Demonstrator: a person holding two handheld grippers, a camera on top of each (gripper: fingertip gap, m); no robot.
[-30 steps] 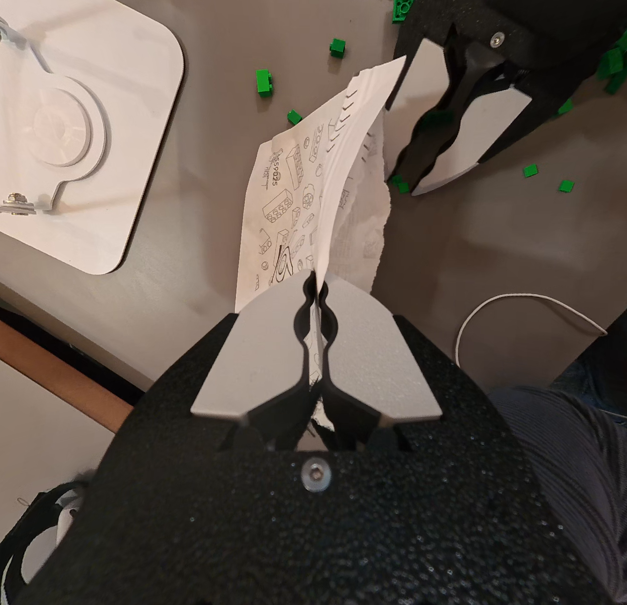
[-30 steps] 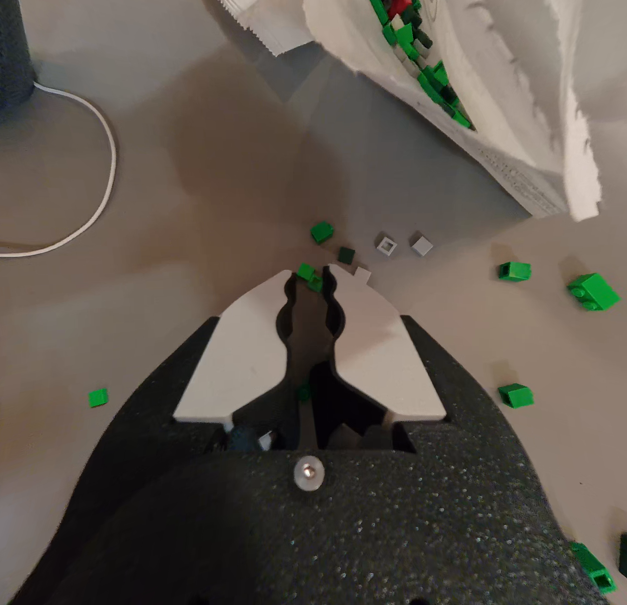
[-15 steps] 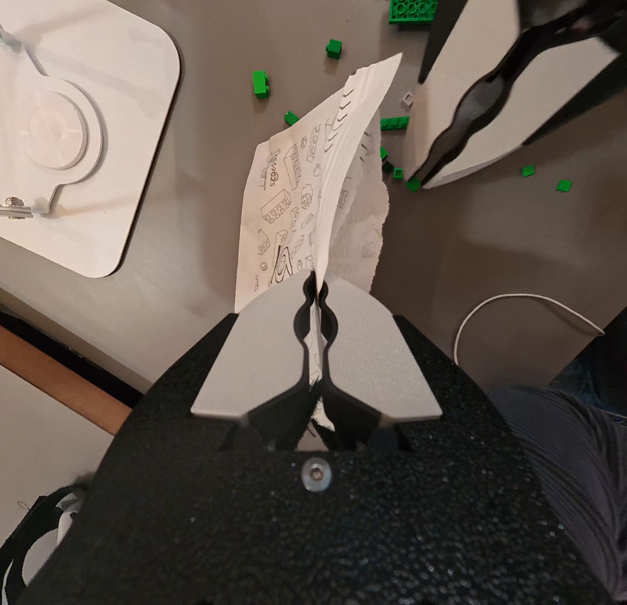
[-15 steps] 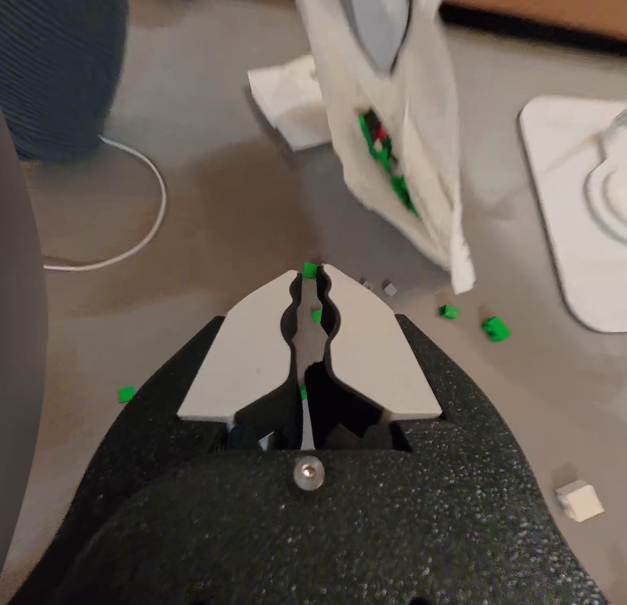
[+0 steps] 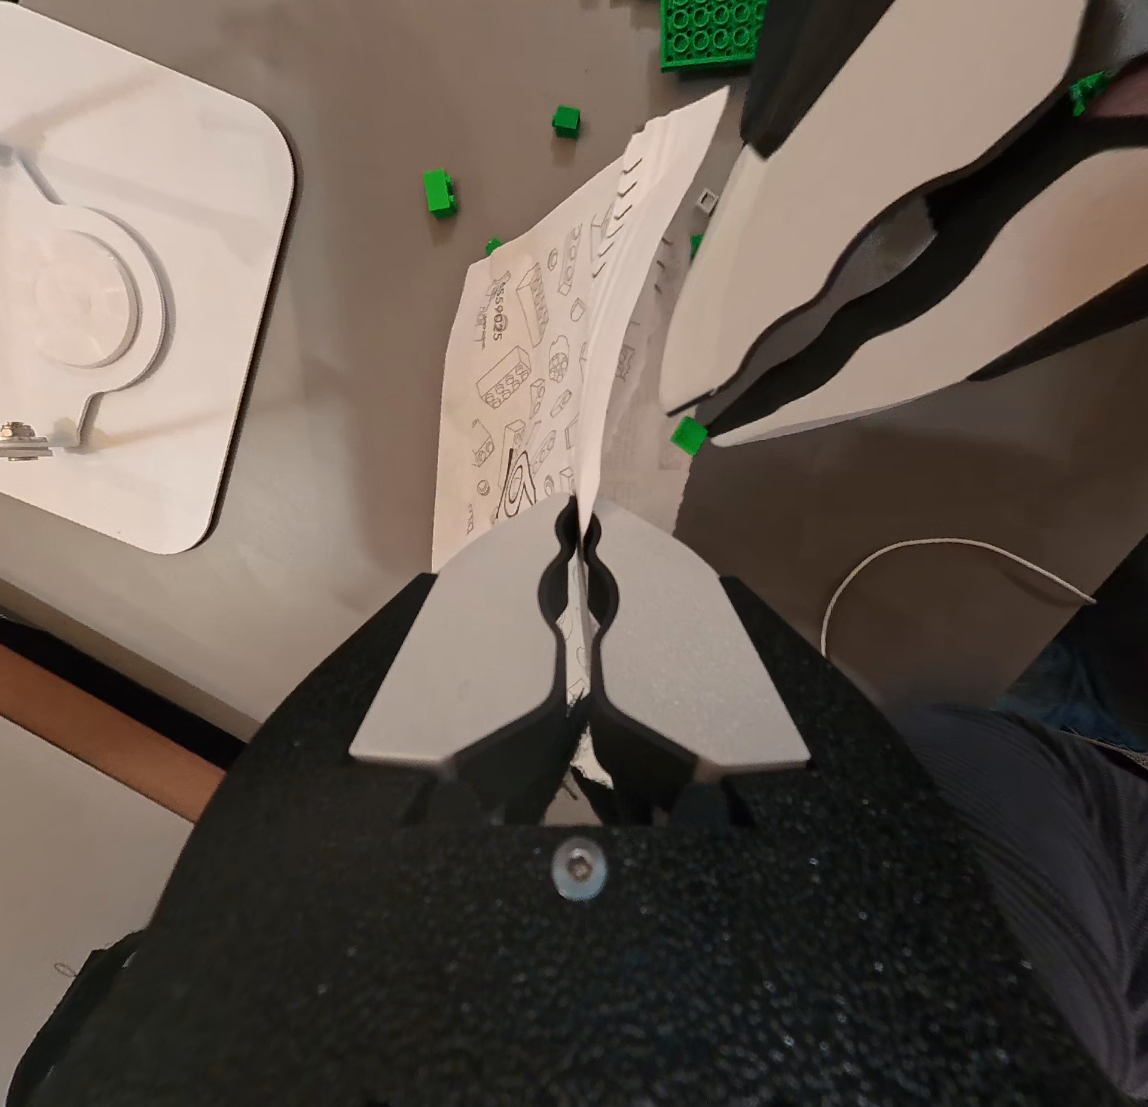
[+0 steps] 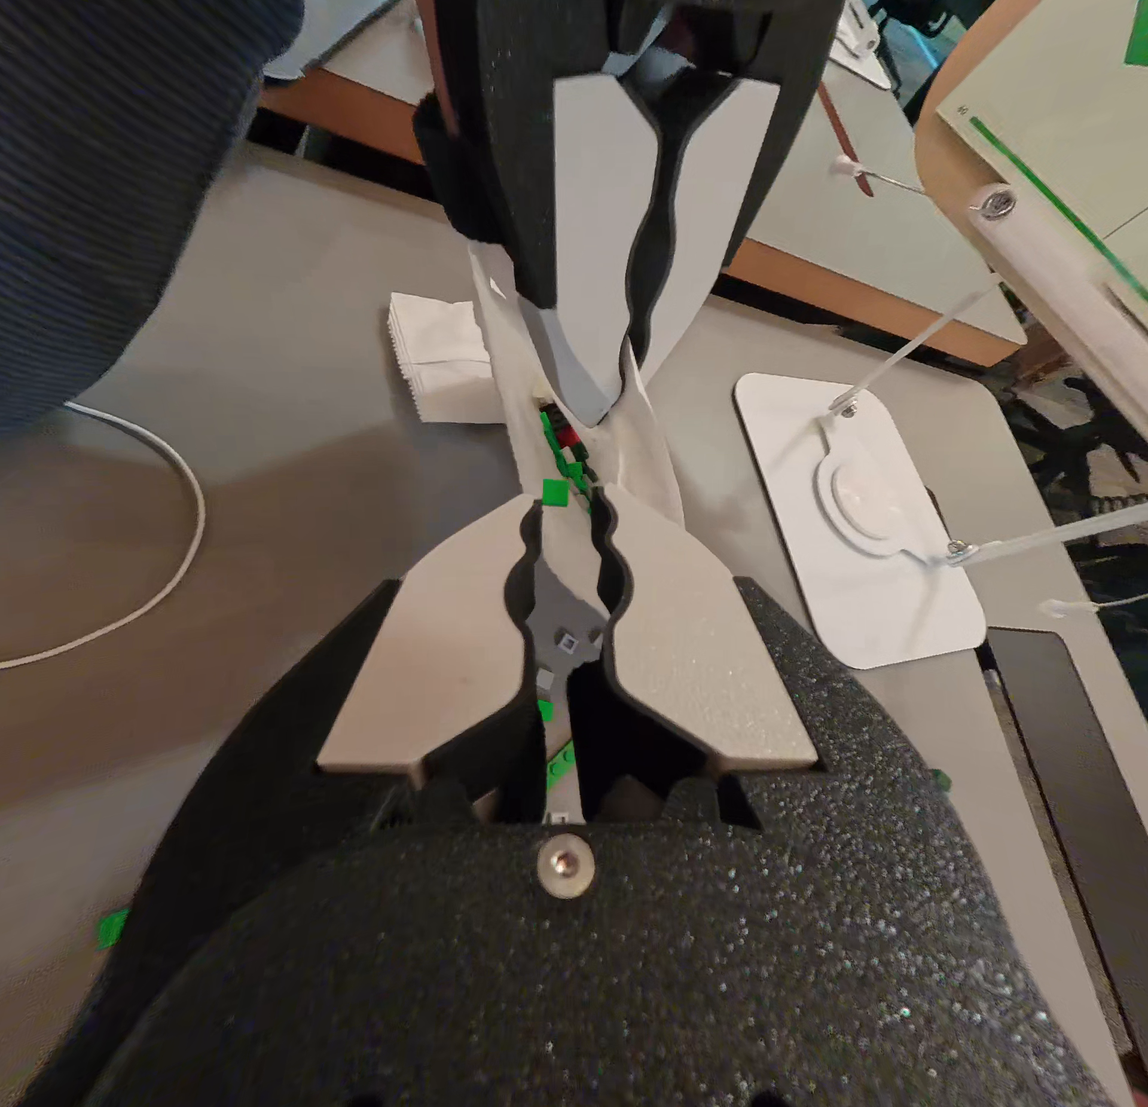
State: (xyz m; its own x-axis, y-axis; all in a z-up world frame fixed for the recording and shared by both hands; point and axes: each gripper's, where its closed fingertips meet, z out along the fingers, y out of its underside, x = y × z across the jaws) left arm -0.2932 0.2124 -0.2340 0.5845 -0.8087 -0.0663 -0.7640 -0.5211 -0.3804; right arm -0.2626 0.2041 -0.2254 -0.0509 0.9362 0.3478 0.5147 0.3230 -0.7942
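Two hand-held grippers were met over a grey bench (image 5: 348, 59).
A white paper bag (image 5: 546, 357) was clamped in the left hand-held gripper (image 5: 578, 512); a small green brick (image 6: 554, 493) was pinched at the tips of the right hand-held gripper (image 6: 566, 506), just before the bag's torn opening, bricks visible inside.

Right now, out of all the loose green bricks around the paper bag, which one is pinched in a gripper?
The small green brick at the tips of the right gripper, held off the table beside the paper bag. The other green bricks lie loose on the grey table.
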